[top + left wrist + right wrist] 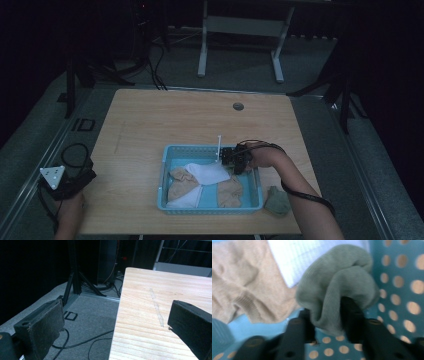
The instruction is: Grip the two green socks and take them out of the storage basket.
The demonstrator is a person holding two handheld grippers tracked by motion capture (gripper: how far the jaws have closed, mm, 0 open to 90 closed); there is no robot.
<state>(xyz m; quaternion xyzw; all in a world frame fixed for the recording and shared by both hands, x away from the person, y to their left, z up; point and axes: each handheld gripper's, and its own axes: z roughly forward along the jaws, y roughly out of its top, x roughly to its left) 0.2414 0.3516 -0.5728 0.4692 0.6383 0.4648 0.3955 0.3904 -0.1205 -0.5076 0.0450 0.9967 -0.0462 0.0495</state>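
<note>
High view, wooden table (150, 120), grey carpet, right claw (325, 312) pinching grey sock (337, 287), left claw (112, 322) spread.

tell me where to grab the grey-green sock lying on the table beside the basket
Pinch the grey-green sock at its bunched top, coming straight down from above. It lies crumpled on the table, just right of the blue basket, so a raised fold suits the jaws better than an edge.

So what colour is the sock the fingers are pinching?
Grey-green sock; clearest in the right gripper view.
</note>
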